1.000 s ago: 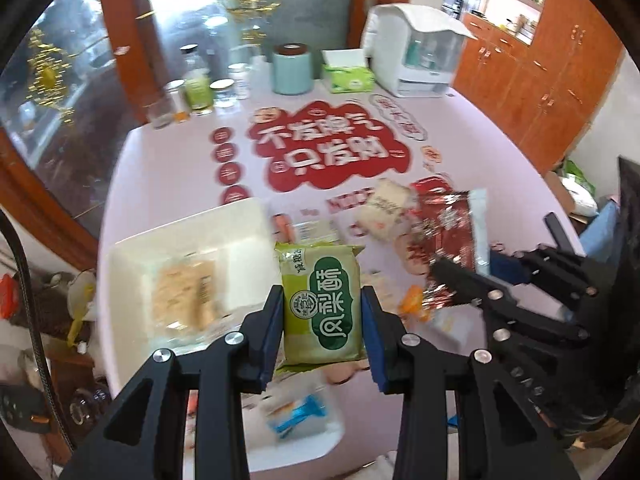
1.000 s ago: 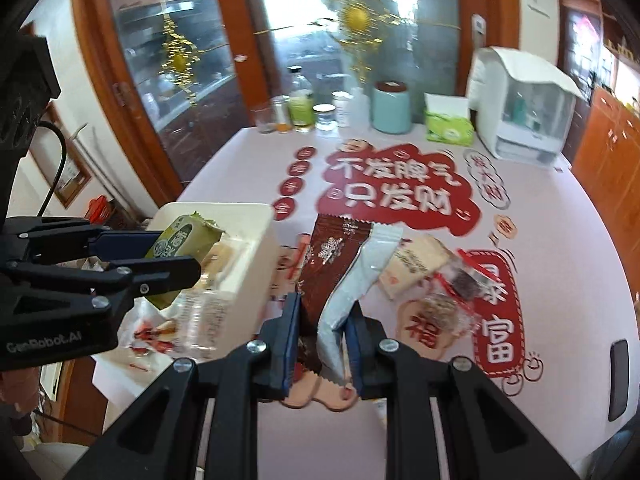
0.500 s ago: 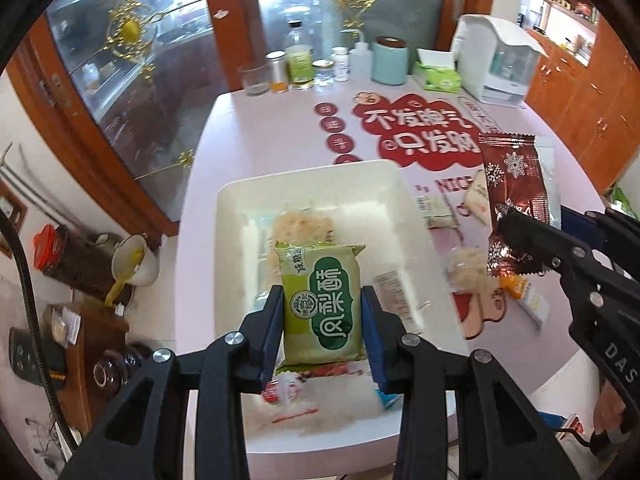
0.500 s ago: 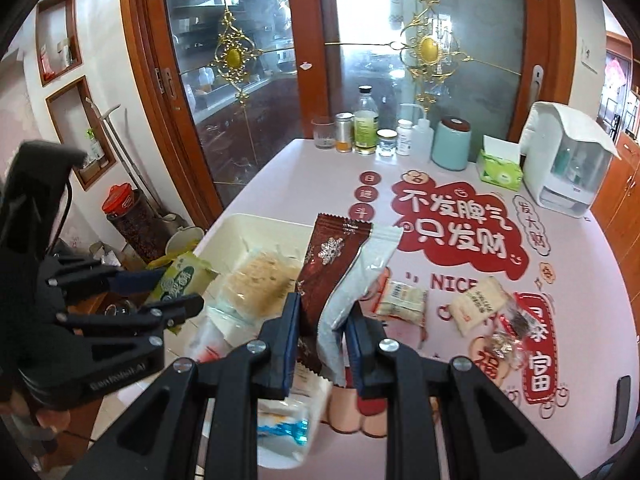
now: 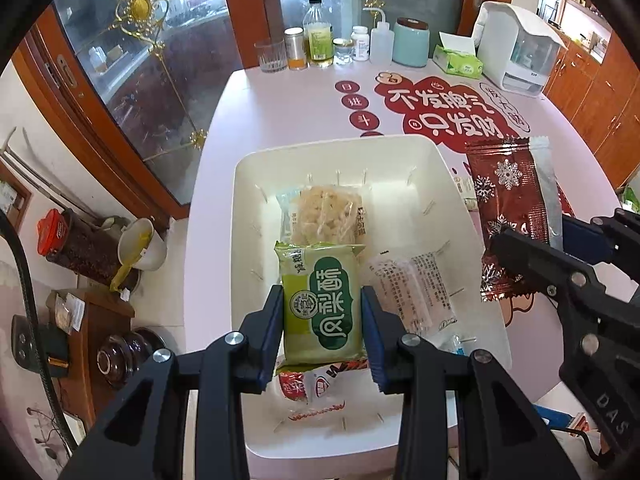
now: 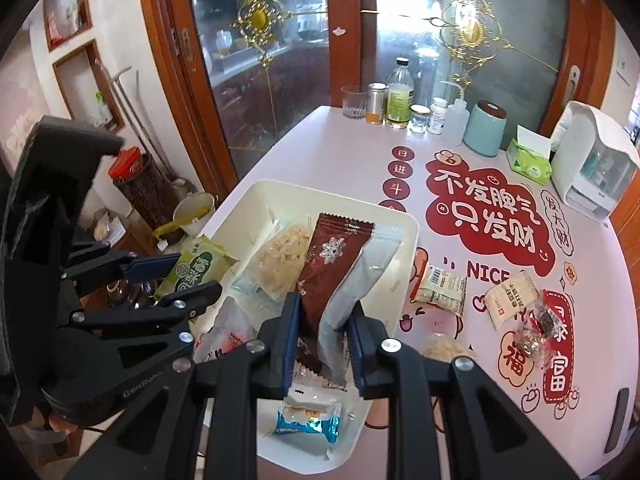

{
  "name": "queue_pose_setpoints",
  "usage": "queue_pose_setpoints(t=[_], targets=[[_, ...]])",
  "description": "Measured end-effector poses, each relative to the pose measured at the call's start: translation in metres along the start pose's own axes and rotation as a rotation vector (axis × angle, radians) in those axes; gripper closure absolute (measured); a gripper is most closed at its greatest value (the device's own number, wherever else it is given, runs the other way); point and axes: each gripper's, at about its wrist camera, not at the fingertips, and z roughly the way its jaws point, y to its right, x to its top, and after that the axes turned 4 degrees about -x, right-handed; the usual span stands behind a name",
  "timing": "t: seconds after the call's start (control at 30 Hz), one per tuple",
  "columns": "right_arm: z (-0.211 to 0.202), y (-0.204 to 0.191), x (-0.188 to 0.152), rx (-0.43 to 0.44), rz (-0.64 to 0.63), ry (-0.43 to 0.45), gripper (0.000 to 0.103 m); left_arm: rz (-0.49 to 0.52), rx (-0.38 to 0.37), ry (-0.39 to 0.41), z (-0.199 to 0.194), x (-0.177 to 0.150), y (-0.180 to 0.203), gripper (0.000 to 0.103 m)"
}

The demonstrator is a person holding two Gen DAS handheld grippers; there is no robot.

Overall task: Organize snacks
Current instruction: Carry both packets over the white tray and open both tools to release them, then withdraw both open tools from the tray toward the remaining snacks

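Snacks: two are in the tongs, both over the white rectangular plastic tub [image 5: 400, 152]. Left gripper [image 5: 322, 320] is pinching a green flat packet with white characters [image 5: 322, 304] by its two long edges, pads pressing on it, held just above the tub's middle. Right gripper [image 6: 322, 320] is clamped on the lower end of a dark red foil packet with white snowflakes and a silver back [image 6: 332, 256], which stands up between the jaws over the tub's right side (in the left view it hangs at the tub's right rim). Neither packet is released yet. Already in the tub: a clear-wrapped pale puffed-rice bar [image 5: 326, 212], a clear printed wrapper [image 5: 412, 288], a red-and-white packet [image 5: 308, 386] and a blue-and-white small wrapper [image 6: 308, 420]. Still out on the pink table cover with red printed characters [image 6: 320, 152], well right of the tub: a small clear pack of pale biscuits [image 6: 440, 286], a cream square packet [image 6: 510, 298], a crinkled clear bag of dark bits [image 6: 536, 334] and a pale bar in clear wrap [image 6: 448, 348]. My read: roughly half done, with two drops pending and about four pickups left. Packets look thin, light and crinkly; the foil one looks bent at the pinch and could slide.
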Motion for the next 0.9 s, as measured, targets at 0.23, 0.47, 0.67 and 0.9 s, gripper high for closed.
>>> queue_pose_setpoints(t=[0.23,0.47,0.67,0.9], targets=[[0.002,-0.004,0.001,-0.018,-0.039,-0.011,0.063,-0.021,0.044,-0.001,0.008,0.001,0.002,0.021],[-0.005,0.009,-0.003,-0.022,0.006,-0.002,0.053,-0.007,0.052,0.0,0.006,0.0,0.01,0.017],[-0.01,0.011,-0.009,-0.021,0.007,0.001,0.053,0.01,0.069,-0.018,0.007,-0.001,0.018,0.017],[-0.015,0.014,-0.019,-0.022,0.01,-0.002,0.053,0.034,0.07,-0.023,0.006,-0.003,0.029,0.017]])
